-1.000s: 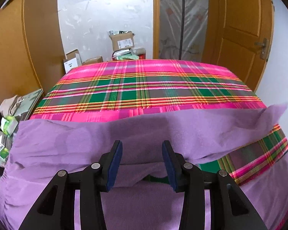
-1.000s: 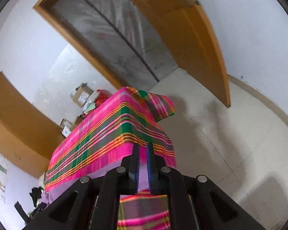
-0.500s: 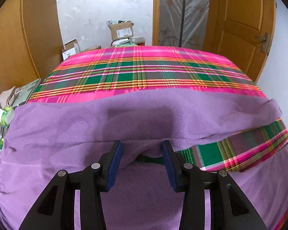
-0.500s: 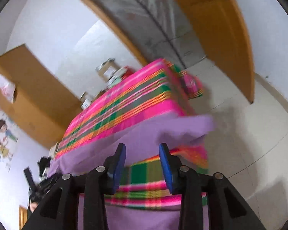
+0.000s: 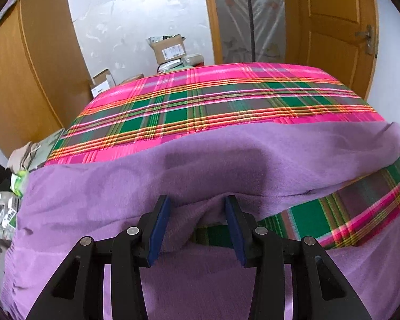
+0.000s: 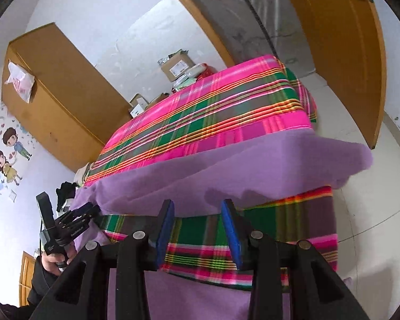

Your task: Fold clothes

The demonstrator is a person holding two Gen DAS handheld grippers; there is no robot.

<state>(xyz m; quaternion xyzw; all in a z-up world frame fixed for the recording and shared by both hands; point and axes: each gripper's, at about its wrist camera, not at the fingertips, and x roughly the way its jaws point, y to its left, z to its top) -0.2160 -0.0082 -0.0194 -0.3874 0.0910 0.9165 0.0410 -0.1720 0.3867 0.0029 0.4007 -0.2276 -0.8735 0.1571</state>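
A purple fleece garment (image 5: 200, 170) lies folded over the near edge of a table covered with a pink and green plaid cloth (image 5: 226, 98). Its lower part hangs down the table's front. My left gripper (image 5: 197, 213) is open, its jaws standing either side of a raised fold of the purple fabric. My right gripper (image 6: 197, 218) is open and empty, just in front of the hanging plaid cloth below the garment (image 6: 253, 170). The left gripper also shows at the lower left of the right wrist view (image 6: 74, 218).
Cardboard boxes (image 5: 168, 49) stand behind the table by the wall. A wooden wardrobe (image 5: 26, 80) is at left and a wooden door (image 5: 333, 26) at right. Clutter (image 5: 8, 186) lies on the floor at the table's left.
My right gripper has opened and let go of the purple garment's corner, which has dropped onto the table edge. The garment's top layer now lies further over the table. The left gripper stays open.
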